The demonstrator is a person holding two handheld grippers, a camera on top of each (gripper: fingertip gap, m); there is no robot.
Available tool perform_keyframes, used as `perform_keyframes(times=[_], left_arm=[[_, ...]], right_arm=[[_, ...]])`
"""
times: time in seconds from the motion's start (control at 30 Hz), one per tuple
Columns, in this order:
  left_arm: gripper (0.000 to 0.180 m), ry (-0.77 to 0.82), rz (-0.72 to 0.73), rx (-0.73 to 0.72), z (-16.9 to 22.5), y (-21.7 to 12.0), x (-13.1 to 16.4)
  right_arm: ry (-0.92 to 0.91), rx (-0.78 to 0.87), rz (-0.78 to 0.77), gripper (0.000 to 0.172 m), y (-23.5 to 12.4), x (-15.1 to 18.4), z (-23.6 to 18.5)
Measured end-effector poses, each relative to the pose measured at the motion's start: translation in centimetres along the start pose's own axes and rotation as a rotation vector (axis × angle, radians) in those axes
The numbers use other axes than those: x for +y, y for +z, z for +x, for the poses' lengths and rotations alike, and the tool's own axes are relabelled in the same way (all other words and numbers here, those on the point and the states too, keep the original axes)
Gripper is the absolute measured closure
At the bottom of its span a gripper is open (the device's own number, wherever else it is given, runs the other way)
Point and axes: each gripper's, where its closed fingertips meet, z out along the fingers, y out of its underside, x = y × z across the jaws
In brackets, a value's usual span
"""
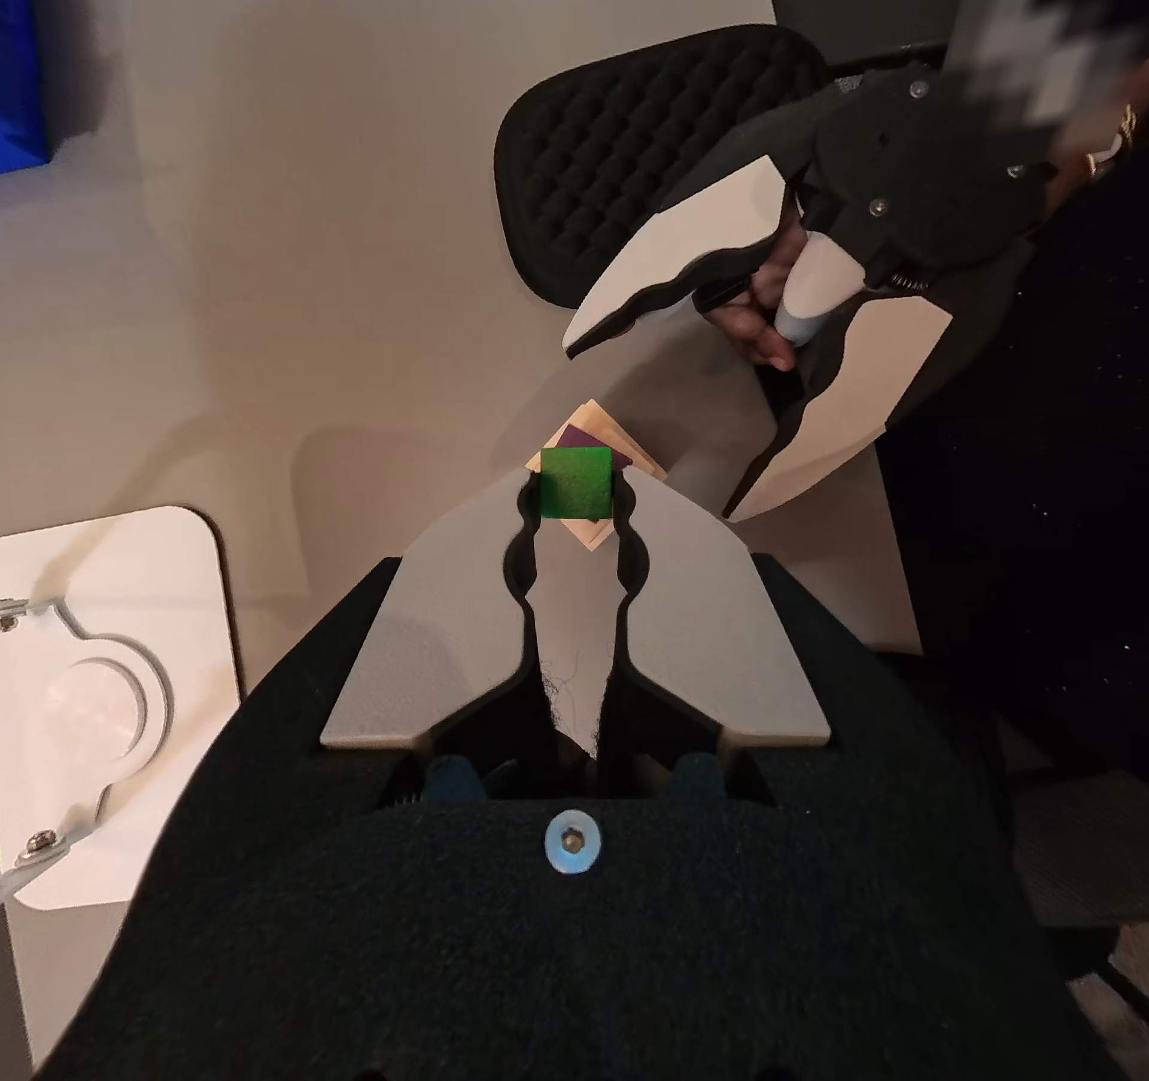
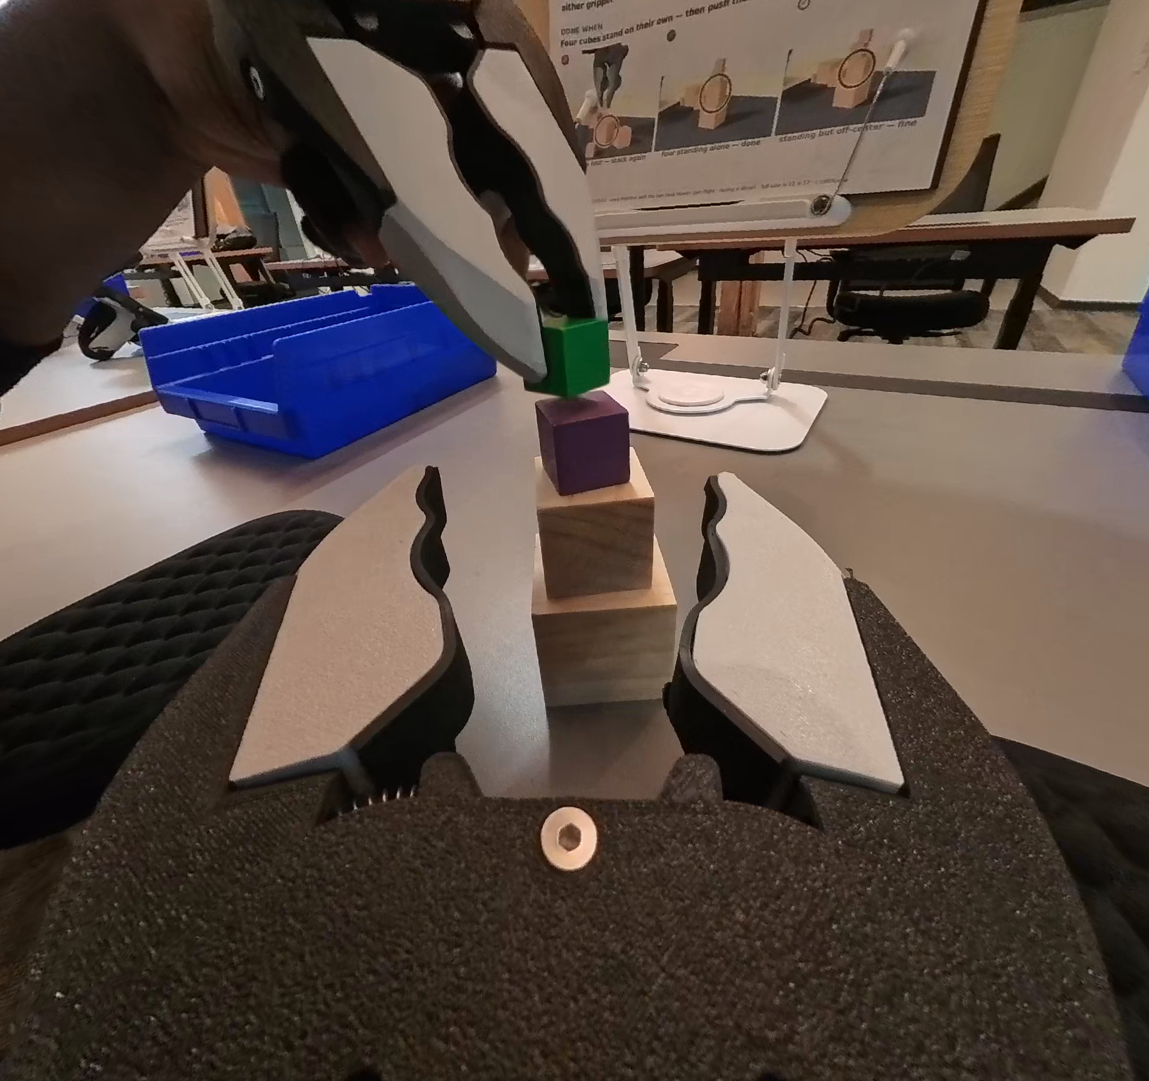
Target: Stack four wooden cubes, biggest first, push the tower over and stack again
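We see the green cube (image 2: 573,356) clamped between the left gripper (image 1: 577,484) pads, tilted, one lower corner at or just above the purple cube (image 2: 583,446). That purple cube crowns two pale wooden cubes (image 2: 595,544), each turned a little off the one beneath (probably why the green cube is held directly above). The right gripper (image 2: 575,501) is spread wide, its fingers either side of the stack, touching nothing. Beyond the stack sit a blue bin (image 2: 311,367) and a white stand base (image 2: 733,417).
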Motion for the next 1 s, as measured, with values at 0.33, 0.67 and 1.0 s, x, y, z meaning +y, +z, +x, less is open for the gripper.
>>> perform_keyframes(times=[0.33,0.67,1.0], left_arm=[[0.14,0.041,-0.006,0.004,0.2,0.2,-0.2],[0.097,-0.041,0.382,-0.15,1.5,-4.7,-3.7],[0.035,-0.353,0.905,-0.757,2.1,-9.9,1.2]], right_arm=[[0.006,-0.004,0.0,0.093,0.0,0.0,0.0],[0.012,-0.011,-0.004,0.093,0.0,0.1,0.0],[0.013,-0.03,-0.008,0.091,-0.1,0.1,-0.2]])
